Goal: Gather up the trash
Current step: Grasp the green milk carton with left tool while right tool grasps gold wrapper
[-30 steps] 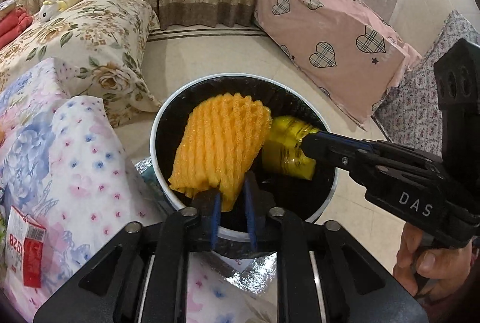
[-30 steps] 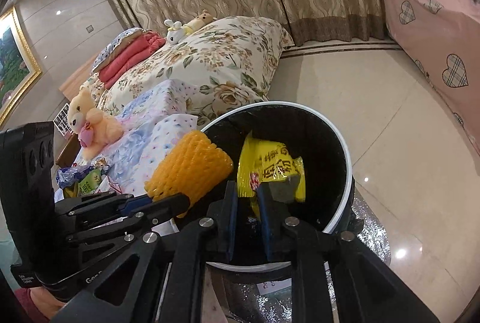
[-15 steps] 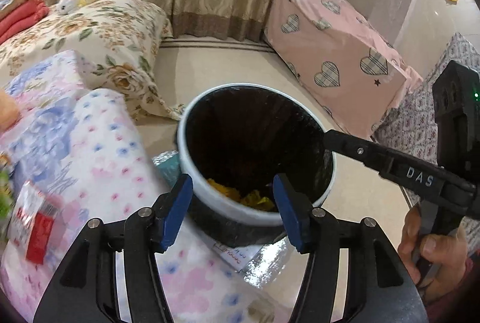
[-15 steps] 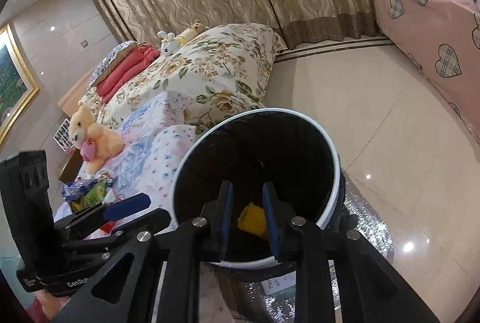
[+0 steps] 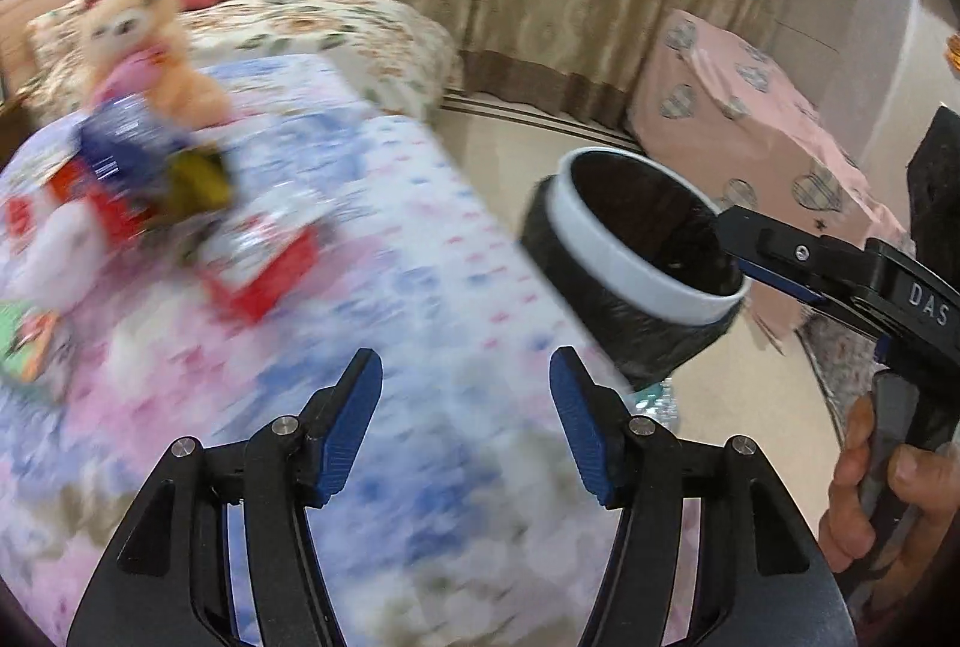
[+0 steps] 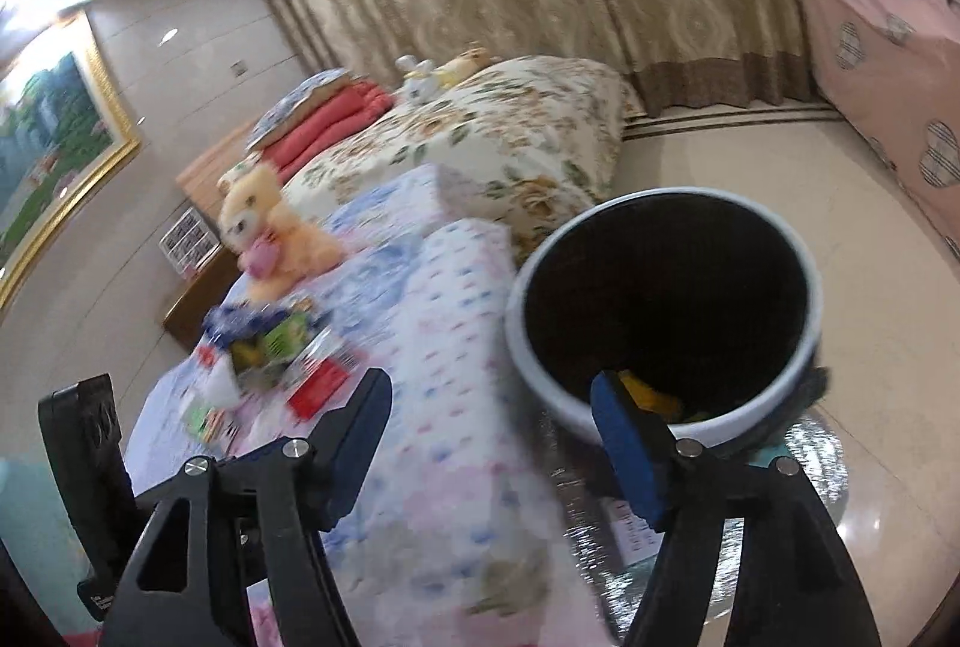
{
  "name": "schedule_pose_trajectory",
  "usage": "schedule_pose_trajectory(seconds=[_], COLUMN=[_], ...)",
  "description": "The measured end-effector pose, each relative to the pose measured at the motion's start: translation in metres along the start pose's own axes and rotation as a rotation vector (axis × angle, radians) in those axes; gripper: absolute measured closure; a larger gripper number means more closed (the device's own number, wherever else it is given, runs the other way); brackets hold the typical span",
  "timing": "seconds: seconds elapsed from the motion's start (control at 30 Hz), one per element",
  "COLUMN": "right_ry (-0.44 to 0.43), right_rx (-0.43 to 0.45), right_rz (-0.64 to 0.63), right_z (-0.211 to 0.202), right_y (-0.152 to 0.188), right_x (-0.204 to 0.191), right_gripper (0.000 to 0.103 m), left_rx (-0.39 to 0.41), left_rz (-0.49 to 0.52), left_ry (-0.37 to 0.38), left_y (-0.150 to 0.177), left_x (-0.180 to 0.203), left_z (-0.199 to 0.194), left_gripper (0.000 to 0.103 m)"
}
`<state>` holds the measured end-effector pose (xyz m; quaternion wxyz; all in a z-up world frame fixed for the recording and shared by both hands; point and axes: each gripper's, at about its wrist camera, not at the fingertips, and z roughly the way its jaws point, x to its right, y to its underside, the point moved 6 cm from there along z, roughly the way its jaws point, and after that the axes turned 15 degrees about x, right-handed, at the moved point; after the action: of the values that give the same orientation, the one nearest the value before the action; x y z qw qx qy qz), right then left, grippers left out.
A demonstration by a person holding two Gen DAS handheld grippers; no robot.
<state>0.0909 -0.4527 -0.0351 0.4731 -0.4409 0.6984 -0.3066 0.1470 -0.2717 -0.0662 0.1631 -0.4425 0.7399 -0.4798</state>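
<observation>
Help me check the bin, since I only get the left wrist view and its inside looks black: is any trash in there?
Observer: Yes. The right wrist view shows yellow trash lying at the bottom of the bin.
Operator: Is the right gripper holding anything? I only see it side-on.
Observer: No. The right gripper is open and empty, with one finger in front of the bin's near rim.
</observation>
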Motion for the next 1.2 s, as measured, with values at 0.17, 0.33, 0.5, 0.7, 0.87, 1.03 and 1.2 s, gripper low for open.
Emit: schedule_pose_trajectory(seconds=[0.17,0.33,0.5,0.7,0.87,1.03,1.2], right_ry=[-0.051,-0.090,-0.117,-0.148,-0.152,-0.162,-0.212], right_rx=[-0.044,-0.090,-0.119,-0.130,-0.156,-0.180,-0.173], right_rz=[-0.021,-0.040,-0.052,-0.094,-0.091,-0.093,-0.109], right_z=[0.015,0.029,0.040,0.056,0.075,0.091,0.100], right_y=[0.022,0.042,0.056,0.063,0.067,0.073,0.070], right_x=[-0.037,-0.066,-0.089,-0.115,-0.125,-0.137,-0.158], right_gripper=[0.030,0.030,0.030,0.029,0.029,0.029,0.029], left_rx=[0.024,0.018,0.024,0.029,0.012,-0.028,-0.033], left_rz=[-0.020,-0.072,-0.151,-0.196,-0.231,-0.250,-0.274], left_ry=[-0.095,-0.168,-0.246,-0.352,-0.431,-0.503,-0.574], left_y=[0.010,0.020,0.028,0.026,0.018,0.023,0.037], left_x=[-0.044,-0.088,-0.134,-0.178,-0.213,-0.243,-0.270], left_z=[-0.024,-0.039,-0.054,-0.059,-0.042,-0.032,-0.061], left_gripper=[0.041,0.039,0.036,0.035,0.034,0.035,0.035])
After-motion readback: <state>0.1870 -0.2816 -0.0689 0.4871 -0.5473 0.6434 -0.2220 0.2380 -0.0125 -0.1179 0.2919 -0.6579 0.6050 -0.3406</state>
